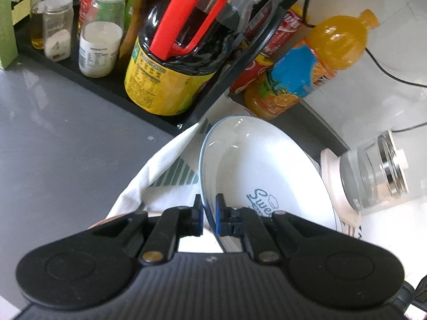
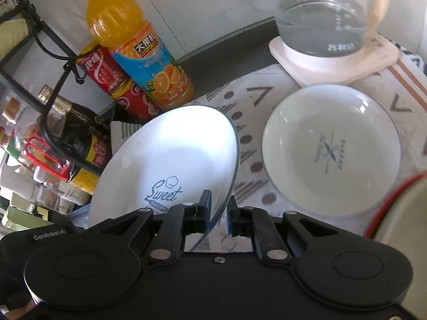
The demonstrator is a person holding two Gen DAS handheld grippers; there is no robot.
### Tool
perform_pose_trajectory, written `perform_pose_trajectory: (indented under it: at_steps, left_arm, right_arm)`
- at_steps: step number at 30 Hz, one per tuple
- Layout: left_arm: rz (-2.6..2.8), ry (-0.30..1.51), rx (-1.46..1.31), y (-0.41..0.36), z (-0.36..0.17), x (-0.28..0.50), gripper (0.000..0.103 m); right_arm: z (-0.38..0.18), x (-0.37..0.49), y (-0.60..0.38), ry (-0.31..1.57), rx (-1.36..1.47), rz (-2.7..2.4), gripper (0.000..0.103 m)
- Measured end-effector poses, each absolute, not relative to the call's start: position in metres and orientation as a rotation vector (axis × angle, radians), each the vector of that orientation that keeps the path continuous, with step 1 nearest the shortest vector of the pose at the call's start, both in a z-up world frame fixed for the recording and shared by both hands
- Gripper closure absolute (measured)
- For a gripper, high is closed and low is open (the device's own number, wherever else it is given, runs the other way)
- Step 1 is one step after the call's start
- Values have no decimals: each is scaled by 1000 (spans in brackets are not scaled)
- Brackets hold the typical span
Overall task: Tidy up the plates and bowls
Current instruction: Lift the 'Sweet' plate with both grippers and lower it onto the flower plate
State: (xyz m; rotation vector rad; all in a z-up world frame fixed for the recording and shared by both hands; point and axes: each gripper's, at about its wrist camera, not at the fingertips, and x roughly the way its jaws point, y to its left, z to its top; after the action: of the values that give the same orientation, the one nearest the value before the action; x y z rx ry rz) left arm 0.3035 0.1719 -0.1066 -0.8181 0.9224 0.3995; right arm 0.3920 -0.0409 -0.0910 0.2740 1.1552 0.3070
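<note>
A white plate (image 1: 256, 165) with a blue "Sweet" print is lifted and tilted above a patterned cloth (image 1: 170, 176). My left gripper (image 1: 209, 202) is shut on its left rim. In the right wrist view my right gripper (image 2: 219, 202) is shut on the right rim of a white plate (image 2: 170, 154) with the same print, also tilted off the cloth; it looks like the same plate. A second white dish (image 2: 331, 149) lies flat on the cloth (image 2: 256, 101) to the right. Neither gripper shows in the other's view.
A black rack (image 1: 112, 85) holds a soy sauce jug (image 1: 173, 61) and several jars. An orange juice bottle (image 2: 138, 53) and red bottles (image 2: 114, 82) stand behind the plate. A glass kettle (image 2: 323, 18) sits on a white base. A blurred red-rimmed object (image 2: 395, 208) is at the right.
</note>
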Motion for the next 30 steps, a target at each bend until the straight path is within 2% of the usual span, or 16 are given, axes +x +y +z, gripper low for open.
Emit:
perform_pose_trajectory:
  at_steps: [15, 30]
  left_arm:
    - [349, 913, -757, 160, -84, 243, 97]
    - [337, 936, -763, 152, -95, 194, 97]
  right_arm:
    - [-67, 317, -47, 1107, 295, 281, 92]
    - [-73, 268, -53, 1112, 270, 269, 92]
